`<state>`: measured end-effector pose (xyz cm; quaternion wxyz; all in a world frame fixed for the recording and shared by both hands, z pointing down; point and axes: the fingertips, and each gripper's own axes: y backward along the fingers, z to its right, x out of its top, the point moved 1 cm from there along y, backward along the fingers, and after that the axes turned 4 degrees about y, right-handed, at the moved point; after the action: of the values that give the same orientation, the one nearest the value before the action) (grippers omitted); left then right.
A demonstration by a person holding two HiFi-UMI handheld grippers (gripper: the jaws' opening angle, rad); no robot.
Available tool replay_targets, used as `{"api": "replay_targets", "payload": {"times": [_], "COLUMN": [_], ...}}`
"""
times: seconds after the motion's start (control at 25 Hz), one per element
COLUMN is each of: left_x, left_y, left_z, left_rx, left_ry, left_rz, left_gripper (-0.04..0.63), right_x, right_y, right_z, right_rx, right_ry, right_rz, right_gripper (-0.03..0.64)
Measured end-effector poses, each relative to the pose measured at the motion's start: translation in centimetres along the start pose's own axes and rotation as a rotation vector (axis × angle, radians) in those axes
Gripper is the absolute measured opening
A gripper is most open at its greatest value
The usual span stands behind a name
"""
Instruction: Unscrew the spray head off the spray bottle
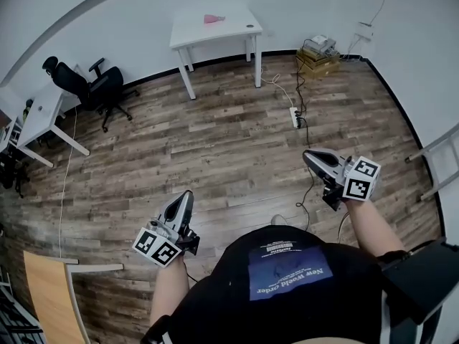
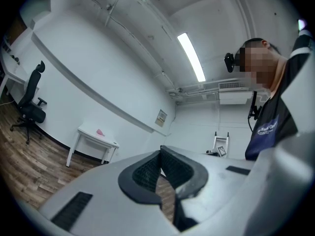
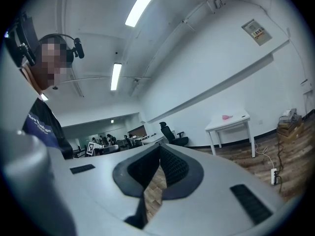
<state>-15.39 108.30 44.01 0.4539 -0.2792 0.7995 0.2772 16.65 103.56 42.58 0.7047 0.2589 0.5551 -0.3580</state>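
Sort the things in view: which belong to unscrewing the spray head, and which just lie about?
Job: left gripper, right gripper, both shut, empty; pink item on white table, perhaps the bottle, unclear.
Lying about: office chair, power strip, boxes.

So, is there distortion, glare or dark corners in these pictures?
Head view: fisheye bends the floorboards; light even, no hard shadows. Left gripper view: ceiling lamps glare white, corners black. Right gripper view: same black corners, ceiling lamps overexposed too.
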Motion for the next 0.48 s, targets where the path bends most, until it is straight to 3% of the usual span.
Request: {"api": "replay_targets", "payload": {"times": [0.24,0.48], "left_x": [0.5,1.6], "left_y": [-7.3,-15.6], "left_z": [-0.9,-1.3], "left_rx": [0.048,0.094], "left_ry": [-0.043,-0.065], "left_rz": [-0.003,0.040], "left_gripper": [-0.002,-0.002], "right_x": [1.7,6.3], "right_y": [-1.1,-2.8], "right_z": [8.6,16.8], "right_rx": [0.044,0.125], "right_ry": [-0.032,0.001], "right_rz": [0.014,0.032], "right_gripper": [-0.003,-0.003]}}
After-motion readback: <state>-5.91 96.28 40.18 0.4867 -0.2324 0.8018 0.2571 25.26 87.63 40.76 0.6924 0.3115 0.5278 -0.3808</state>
